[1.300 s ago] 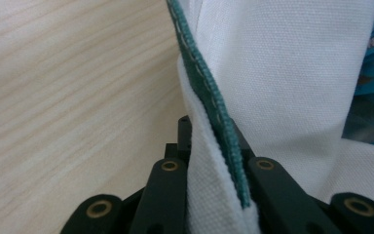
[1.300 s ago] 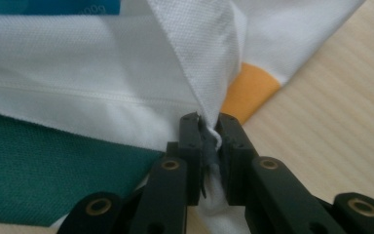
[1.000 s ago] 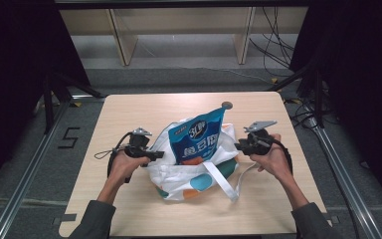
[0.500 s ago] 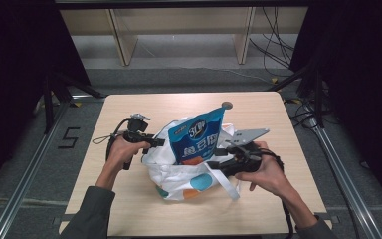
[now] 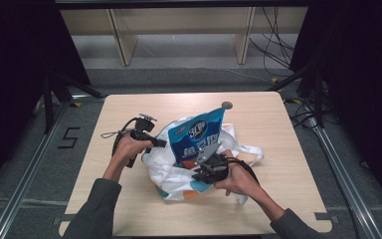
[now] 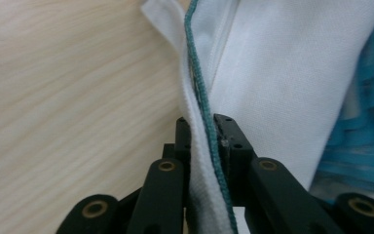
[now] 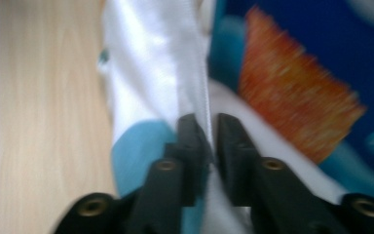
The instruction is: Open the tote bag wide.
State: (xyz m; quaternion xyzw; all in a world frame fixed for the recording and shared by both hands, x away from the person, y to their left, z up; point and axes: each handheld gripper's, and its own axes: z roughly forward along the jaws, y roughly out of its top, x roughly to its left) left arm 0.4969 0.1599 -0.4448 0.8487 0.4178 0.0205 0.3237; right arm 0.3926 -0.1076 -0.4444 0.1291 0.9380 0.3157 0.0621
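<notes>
Pinching the white bag (image 5: 171, 172) at frame centre, your left gripper (image 6: 203, 139) clamps its teal-stitched hem, seen close up; your right gripper (image 7: 207, 141) nips the opposite edge beside the blue snack packet (image 5: 201, 137).

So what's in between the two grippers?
In the high view, the blue snack bag stands in the white bag between the left gripper and right gripper.

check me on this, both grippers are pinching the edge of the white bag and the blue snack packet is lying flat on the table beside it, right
Not quite. The blue snack packet stands inside the white bag, sticking out of its mouth, as the high view shows. Both the left gripper and right gripper do pinch the bag's edge.
</notes>
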